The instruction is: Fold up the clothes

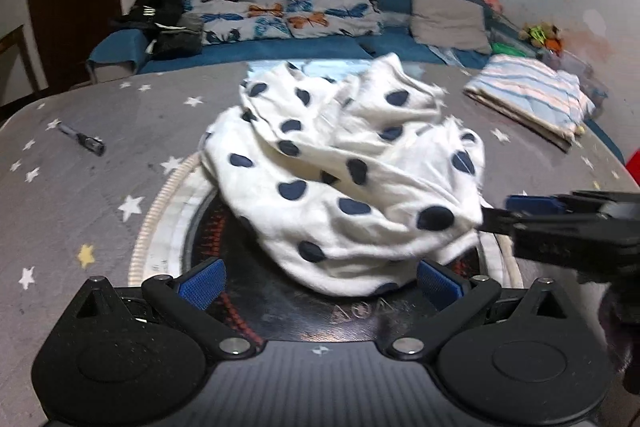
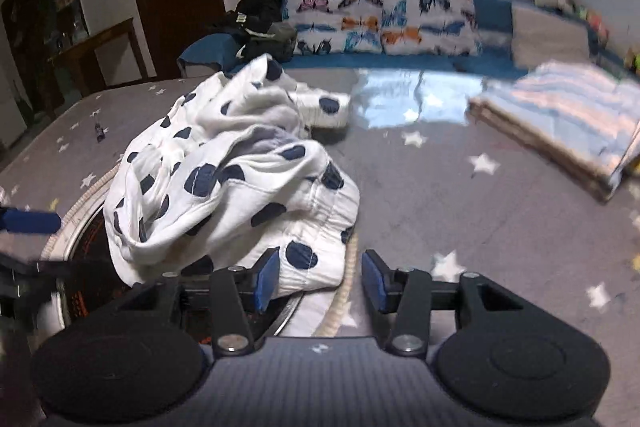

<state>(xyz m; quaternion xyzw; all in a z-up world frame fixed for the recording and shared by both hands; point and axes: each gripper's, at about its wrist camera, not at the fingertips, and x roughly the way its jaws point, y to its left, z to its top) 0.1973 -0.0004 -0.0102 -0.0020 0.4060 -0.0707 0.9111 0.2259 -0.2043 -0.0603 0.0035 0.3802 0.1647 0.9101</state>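
- Crumpled in a heap: white garment with navy spots (image 1: pixel 344 179), lying on the grey star-print table cover (image 1: pixel 80 187), partly over a round dark disc (image 1: pixel 280 311).
- Spread wide, nothing pinched: left gripper (image 1: pixel 320 281), garment's near edge between the blue pads.
- Parted too: right gripper (image 2: pixel 318 285), pads not pressing, hem beside the left pad.
- Off to the far right: folded striped blanket (image 2: pixel 568 123).

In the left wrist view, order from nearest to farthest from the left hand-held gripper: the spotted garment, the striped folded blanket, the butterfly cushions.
1. Spotted garment: crumpled right in front of the left hand-held gripper, its edge between the open jaws.
2. Striped folded blanket: farther back, on the right.
3. Butterfly cushions: farthest, along the sofa back.
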